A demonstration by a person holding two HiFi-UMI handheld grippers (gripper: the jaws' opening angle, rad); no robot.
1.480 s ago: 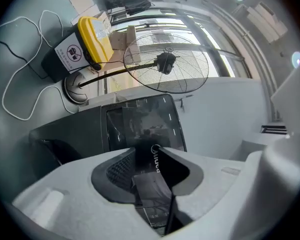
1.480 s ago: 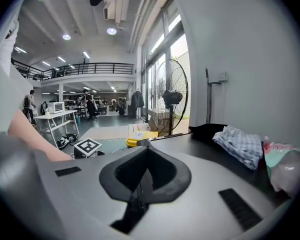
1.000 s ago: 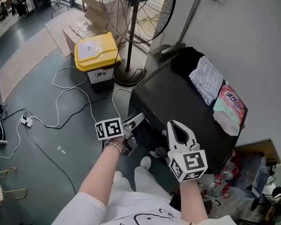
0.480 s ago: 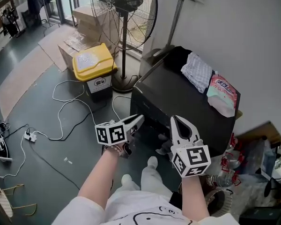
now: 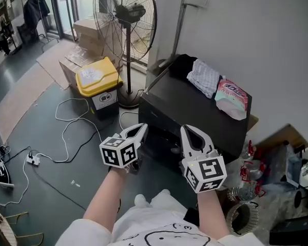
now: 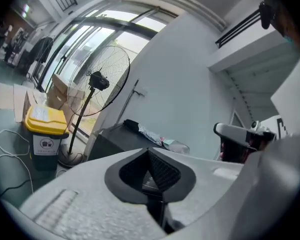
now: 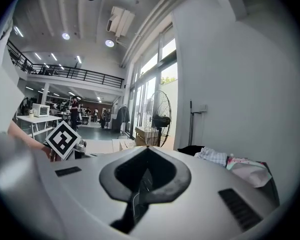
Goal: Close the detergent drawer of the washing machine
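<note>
Straight ahead of both tongs, black boxy washing machine [image 5: 195, 111]; left gripper [image 5: 143, 126], jaws just closed empty, nearer its front-left corner; right gripper [image 5: 186, 129] pressed together, empty.

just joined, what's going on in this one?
A person stands at a black washing machine with a gripper in each hand. The left gripper and right gripper are held up in front of it, clear of it. Both are shut and empty, the left's fingers having just closed. The machine's front is too dark to tell whether the detergent drawer is in.
</note>
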